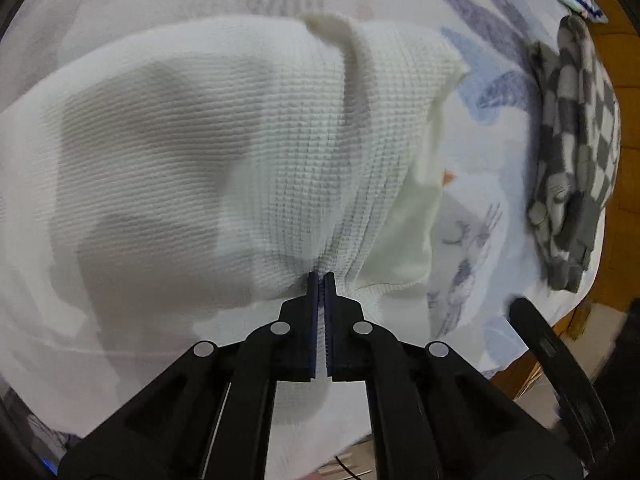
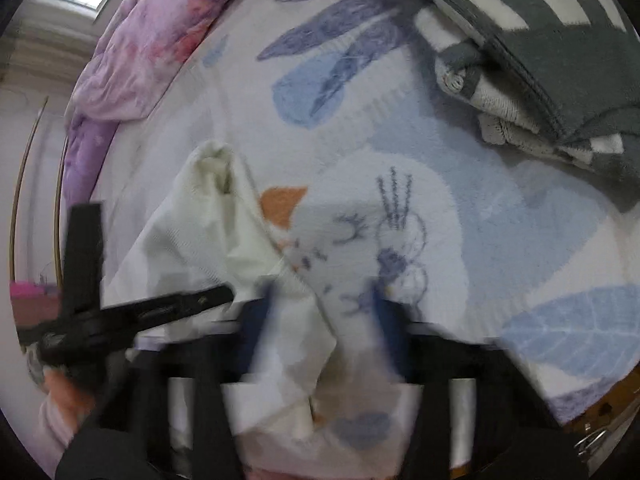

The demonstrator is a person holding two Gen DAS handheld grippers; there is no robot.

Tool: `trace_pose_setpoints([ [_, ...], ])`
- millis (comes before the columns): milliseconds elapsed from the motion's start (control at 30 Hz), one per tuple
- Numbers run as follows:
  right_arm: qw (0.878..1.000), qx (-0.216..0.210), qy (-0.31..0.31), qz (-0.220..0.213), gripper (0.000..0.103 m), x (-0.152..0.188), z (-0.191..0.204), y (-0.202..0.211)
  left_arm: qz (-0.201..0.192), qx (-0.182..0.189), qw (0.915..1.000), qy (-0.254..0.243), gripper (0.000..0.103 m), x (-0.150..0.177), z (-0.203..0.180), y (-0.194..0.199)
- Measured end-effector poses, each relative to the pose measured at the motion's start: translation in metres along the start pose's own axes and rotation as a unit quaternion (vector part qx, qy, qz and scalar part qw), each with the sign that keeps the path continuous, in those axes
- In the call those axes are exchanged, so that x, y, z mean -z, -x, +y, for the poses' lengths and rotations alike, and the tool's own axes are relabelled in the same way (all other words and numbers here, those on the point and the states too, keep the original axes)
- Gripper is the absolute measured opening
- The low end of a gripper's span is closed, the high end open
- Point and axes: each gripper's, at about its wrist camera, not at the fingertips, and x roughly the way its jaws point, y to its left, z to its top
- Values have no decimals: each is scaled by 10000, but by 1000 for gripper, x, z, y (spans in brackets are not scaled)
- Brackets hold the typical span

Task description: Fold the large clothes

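On the bed, left to right: white ribbed knit garment covers most of the left wrist view, spread over the printed bedsheet with its blue feather and bird pattern. Left gripper has its jaws pinched together on a gathered bit of the knit near its lower edge; fabric fans out from the pinch in tight pleats, so the cloth looks under tension there. A flap of the same garment folds under on its right side, smoother cream face showing. Farther right, a grey-and-white checkered garment lies bunched near the bed edge, apart from the white one. Dark blurred bar at lower right of that view is likely the other gripper, cannot tell more. Right wrist view: pink and purple floral quilt heaped at far left by the wall, window above it. White garment runs down into the frame between the fingers. Right gripper is motion-blurred; blue-padded jaws stand well apart, cloth lying between them, but cannot tell if either pad touches it. Left gripper's black body sits just left. Checkered garment is piled at top right on the sheet.
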Motion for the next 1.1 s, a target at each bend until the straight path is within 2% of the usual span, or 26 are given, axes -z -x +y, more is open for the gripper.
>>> trace_pose_setpoints([
  [133,9977,-562,170,342,6,-1,13,-21,-507,-125,9984,-234,2,22,-8,63],
  [167,9935,-955,267,563,6,2,24,-33,-643,-191,9971,-357,2,28,-13,76],
  [233,9869,-1236,364,967,6,7,39,-55,-895,-308,9938,-584,2,38,-23,103],
  [300,9740,-1676,220,1511,6,19,54,-87,-983,-219,9930,-612,2,41,-30,119],
  [333,9580,-2204,-115,1832,6,25,58,-101,-1007,-233,9926,-633,2,41,-35,121],
  [400,9091,-3338,-922,2314,6,38,66,-117,-1157,-369,9895,-780,2,41,-43,127],
  [433,8984,-3596,-991,2319,5,39,69,-116,-1246,-424,9873,-895,2,39,-48,129],
  [467,9036,-3568,-957,2170,5,37,66,-108,-1294,-449,9859,-963,2,39,-50,129],
  [500,9184,-3235,-978,2055,5,34,57,-102,-1294,-440,9850,-1058,2,35,-54,125],
  [533,9313,-2873,-1089,1958,5,31,44,-98,-1191,-420,9848,-1189,2,32,-59,112],
  [567,9477,-2225,-1484,1743,5,27,10,-89,-1053,-473,9857,-1231,2,26,-61,89],
  [600,9537,-1922,-1662,1611,5,25,-8,-81,-771,-450,9879,-1267,2,23,-61,63],
  [633,9634,-1407,-1884,1287,6,20,-39,-60,-342,-519,9898,-1282,1,20,-62,24],
  [733,9766,-496,-1979,679,6,9,-83,-8,-63,-1052,9846,-1395,2,23,-57,-43],
  [767,9779,-389,-2005,450,6,3,-95,16,-154,-1168,9822,-1460,2,24,-56,-56],
  [800,9786,-420,-1975,394,6,-2,-97,26,-222,-1108,9829,-1454,1,23,-55,-57],
  [867,9837,-423,-1713,334,6,-14,-89,41,-149,-763,9890,-1257,7,20,-50,-45],
  [900,9865,-421,-1555,295,6,-19,-81,45,-90,-380,9924,-1171,14,20,-43,-30],
  [967,9890,-609,-1298,370,6,-23,-60,43,-165,64,9937,-1110,15,26,-33,0],
  [1000,9904,-654,-1134,442,6,-23,-47,40,-283,224,9935,-1078,25,32,-25,19],
  [1033,9917,-661,-991,492,6,-20,-39,38,-410,317,9932,-1042,44,39,-17,36],
  [1067,9930,-677,-763,589,6,-16,-22,34,-575,371,9929,-969,51,48,-3,56],
  [1100,9936,-676,-570,705,7,-11,-7,29,-700,362,9930,-875,51,58,11,71],
])
